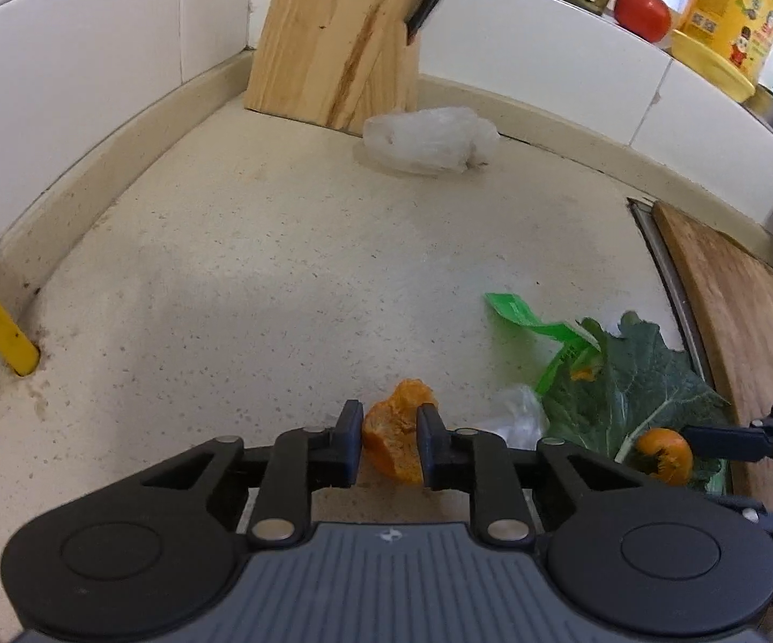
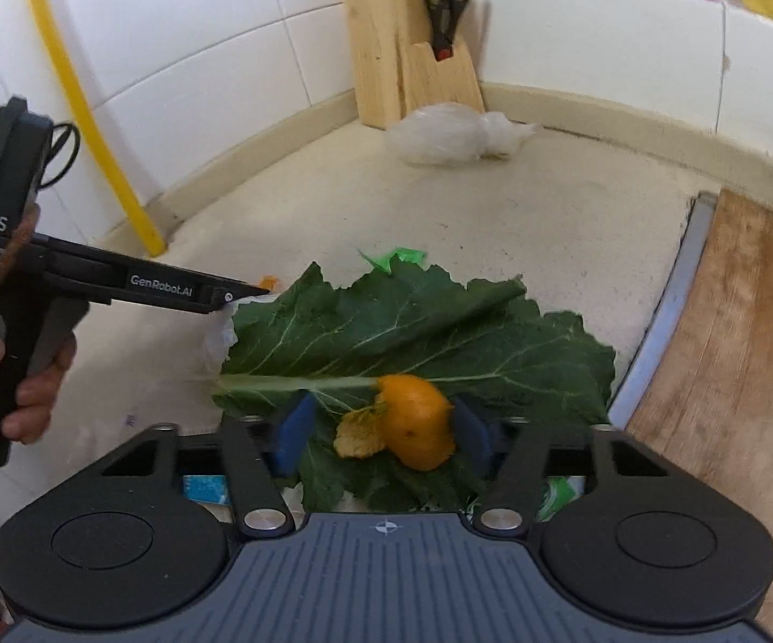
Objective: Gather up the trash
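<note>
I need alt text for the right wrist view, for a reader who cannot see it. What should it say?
The right gripper, jaws apart, straddles a piece of orange peel lying on a large green leaf on a beige kitchen counter. At left, a hand holds the left gripper; a crumpled clear plastic bag lies by a wooden knife block behind.

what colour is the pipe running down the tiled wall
Yellow; the pipe shows best in the right wrist view.
</note>
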A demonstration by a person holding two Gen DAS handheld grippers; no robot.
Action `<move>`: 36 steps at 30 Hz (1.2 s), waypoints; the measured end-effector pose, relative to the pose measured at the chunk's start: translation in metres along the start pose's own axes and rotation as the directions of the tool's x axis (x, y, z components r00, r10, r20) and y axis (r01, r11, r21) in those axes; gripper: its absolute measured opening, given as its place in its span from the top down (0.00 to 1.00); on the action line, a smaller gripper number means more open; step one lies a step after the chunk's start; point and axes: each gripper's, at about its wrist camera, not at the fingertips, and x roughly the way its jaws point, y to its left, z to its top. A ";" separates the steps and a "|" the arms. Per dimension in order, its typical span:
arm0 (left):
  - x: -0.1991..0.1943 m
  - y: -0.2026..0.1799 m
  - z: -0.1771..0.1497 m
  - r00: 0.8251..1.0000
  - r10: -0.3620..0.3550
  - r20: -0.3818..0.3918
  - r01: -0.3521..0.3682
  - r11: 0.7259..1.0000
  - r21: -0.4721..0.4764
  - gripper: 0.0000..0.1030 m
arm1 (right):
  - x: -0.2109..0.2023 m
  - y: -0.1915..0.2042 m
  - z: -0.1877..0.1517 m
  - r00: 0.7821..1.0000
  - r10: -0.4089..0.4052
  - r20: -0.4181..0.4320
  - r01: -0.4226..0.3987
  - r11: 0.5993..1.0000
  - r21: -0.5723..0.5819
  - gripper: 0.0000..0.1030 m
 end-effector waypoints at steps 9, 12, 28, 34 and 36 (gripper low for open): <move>-0.008 -0.002 0.001 1.000 -0.015 0.008 0.015 1.000 0.013 0.94 | -0.011 -0.018 0.000 1.000 0.019 0.004 -0.020 0.992 0.124 0.74; -0.015 0.002 0.003 0.999 -0.010 0.031 0.010 1.000 0.005 0.94 | -0.013 -0.019 0.003 1.000 0.015 0.021 -0.017 0.992 0.124 0.74; -0.003 0.003 -0.004 0.997 0.071 0.007 -0.071 0.997 0.032 0.52 | -0.004 -0.011 0.001 0.999 -0.038 0.017 0.037 0.998 0.050 0.31; 0.000 0.006 -0.004 0.997 0.079 0.013 -0.080 0.997 0.021 0.52 | 0.002 -0.007 -0.002 0.999 -0.032 -0.005 0.032 0.998 0.052 0.38; 0.001 0.006 -0.003 0.996 0.083 0.015 -0.083 0.996 0.021 0.53 | 0.002 -0.008 -0.002 0.999 -0.039 -0.007 0.039 0.998 0.058 0.42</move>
